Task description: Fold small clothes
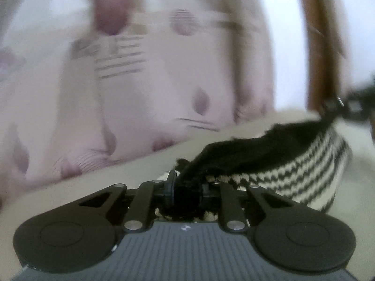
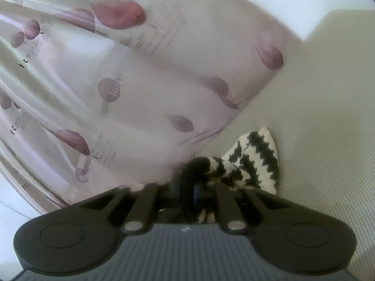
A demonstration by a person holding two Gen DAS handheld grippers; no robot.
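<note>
Two grippers are what we see nearest, each clamped on the same small knitted garment. In the left wrist view, our left gripper has its jaws drawn in narrow on the black edge of the knitted piece, with dark yarn bunched between the fingers. From there the fabric stretches away to the right, its black band on top and cream-and-black stripes below, lifted off the pale surface. At its far end we make out the other gripper, blurred, at the frame's right edge.

In the right wrist view, our right gripper is pinched nearly closed on a twisted bunch of the same striped knit, which fans out just beyond the fingers and rests on the beige textured surface.

Farther back, a pale pink curtain printed with purple leaves and lettering hangs behind. A brown wooden post stands at the right in the left view.
</note>
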